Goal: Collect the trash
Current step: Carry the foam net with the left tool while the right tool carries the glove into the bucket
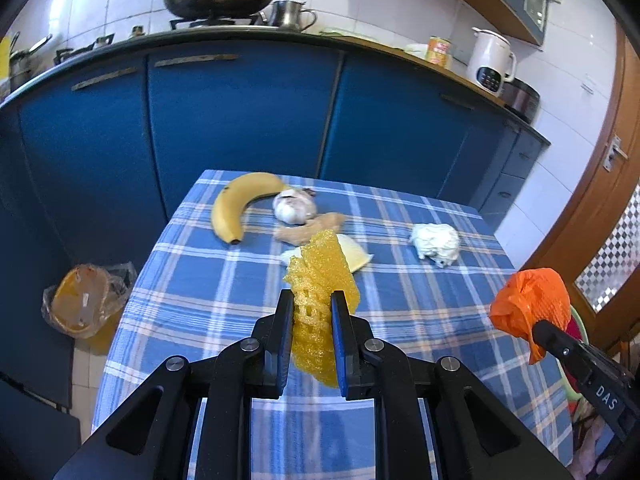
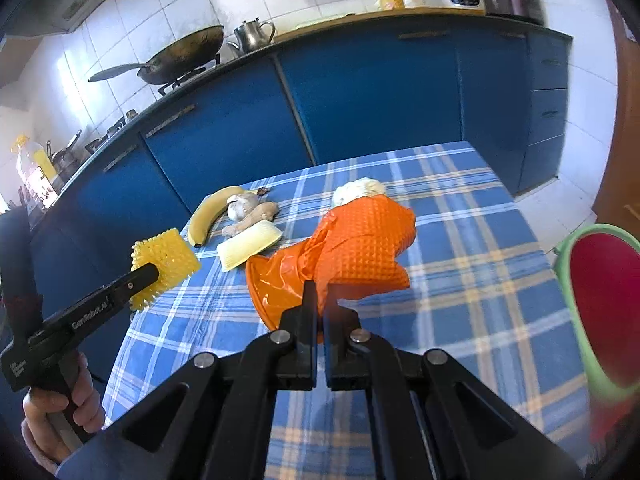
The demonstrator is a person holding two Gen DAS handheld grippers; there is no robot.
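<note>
Over the checked worktop (image 1: 400,300), my right gripper (image 2: 320,292) has its fingers clamped on an orange bag (image 2: 360,240); my left gripper (image 1: 311,304) pinches yellow foam netting (image 1: 320,276). Next, I judge, netting into bag; crumpled tissue (image 1: 436,244) waits at two o'clock.

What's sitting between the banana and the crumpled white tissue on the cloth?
In the left wrist view, a garlic bulb, a ginger piece and a pale yellow wedge lie between the banana and the crumpled white tissue.
</note>
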